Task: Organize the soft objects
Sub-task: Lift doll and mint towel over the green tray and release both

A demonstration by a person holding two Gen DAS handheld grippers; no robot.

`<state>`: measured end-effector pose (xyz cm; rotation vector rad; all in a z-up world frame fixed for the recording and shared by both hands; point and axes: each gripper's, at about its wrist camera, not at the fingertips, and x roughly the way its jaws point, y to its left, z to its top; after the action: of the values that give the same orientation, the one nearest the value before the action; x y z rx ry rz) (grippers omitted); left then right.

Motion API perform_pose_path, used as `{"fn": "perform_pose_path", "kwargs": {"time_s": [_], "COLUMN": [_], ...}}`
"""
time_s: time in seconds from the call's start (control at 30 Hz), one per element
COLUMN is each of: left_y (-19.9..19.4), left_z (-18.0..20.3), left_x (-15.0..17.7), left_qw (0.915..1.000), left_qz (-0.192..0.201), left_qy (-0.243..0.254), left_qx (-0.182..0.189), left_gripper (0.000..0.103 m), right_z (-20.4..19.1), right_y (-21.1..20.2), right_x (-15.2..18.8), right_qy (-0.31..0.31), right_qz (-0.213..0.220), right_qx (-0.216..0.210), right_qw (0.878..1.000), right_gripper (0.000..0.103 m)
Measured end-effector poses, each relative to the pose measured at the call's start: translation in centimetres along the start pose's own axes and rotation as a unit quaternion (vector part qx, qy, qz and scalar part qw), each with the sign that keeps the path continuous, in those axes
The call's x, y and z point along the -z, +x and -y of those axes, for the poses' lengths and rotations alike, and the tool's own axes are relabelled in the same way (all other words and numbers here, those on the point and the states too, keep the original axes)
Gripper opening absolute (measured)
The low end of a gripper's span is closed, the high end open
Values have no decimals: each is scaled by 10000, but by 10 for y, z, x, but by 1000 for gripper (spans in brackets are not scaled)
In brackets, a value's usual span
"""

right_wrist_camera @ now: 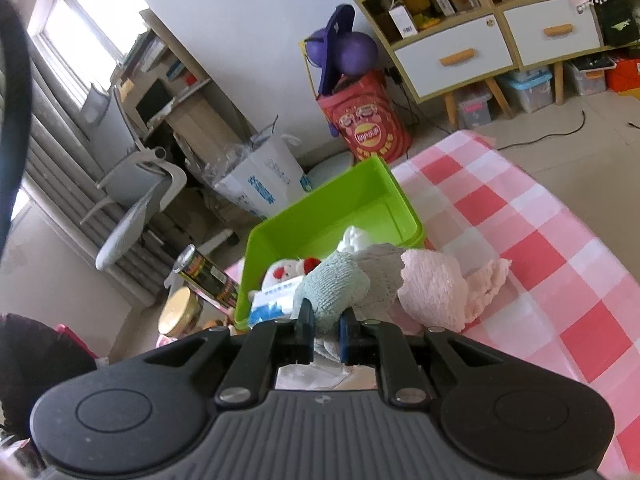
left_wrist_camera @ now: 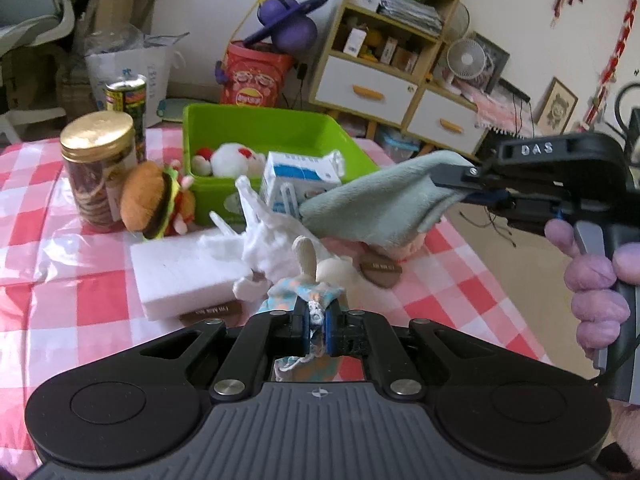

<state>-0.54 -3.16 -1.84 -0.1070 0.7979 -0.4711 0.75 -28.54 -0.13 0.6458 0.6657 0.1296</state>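
Observation:
My left gripper is shut on the flowered dress of a cream rabbit doll lying on the checked table. My right gripper is shut on a grey-green and pink plush toy; in the left wrist view it holds that plush lifted above the table, just right of the green bin. The bin holds a white and red plush. A burger plush leans beside the bin.
A milk carton, a white foam block and crumpled white plastic lie before the bin. A gold-lidded cookie jar and a dark can stand left of it. The table's right edge is close.

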Motion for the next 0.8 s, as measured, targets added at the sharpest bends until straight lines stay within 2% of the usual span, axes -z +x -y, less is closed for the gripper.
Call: {"fn": "perform_pose_path", "kwargs": {"time_s": [0.53,0.8], "left_y": [-30,-49], "left_z": [-23,-22], "left_x": [-23,-42], "left_qw": [9964,9904], "left_qz": [625,1102], "left_qy": [-575,-824], "left_qx": [39,137], "left_gripper": [1,1], "right_z": [4,-1], "right_y": [-23,-35], "right_x": [-16,-25], "right_qy": [228,125], "right_qz": [514,712], "right_qx": [-251,-344], "right_qw": [9981,9968], "right_gripper": [0,0]}}
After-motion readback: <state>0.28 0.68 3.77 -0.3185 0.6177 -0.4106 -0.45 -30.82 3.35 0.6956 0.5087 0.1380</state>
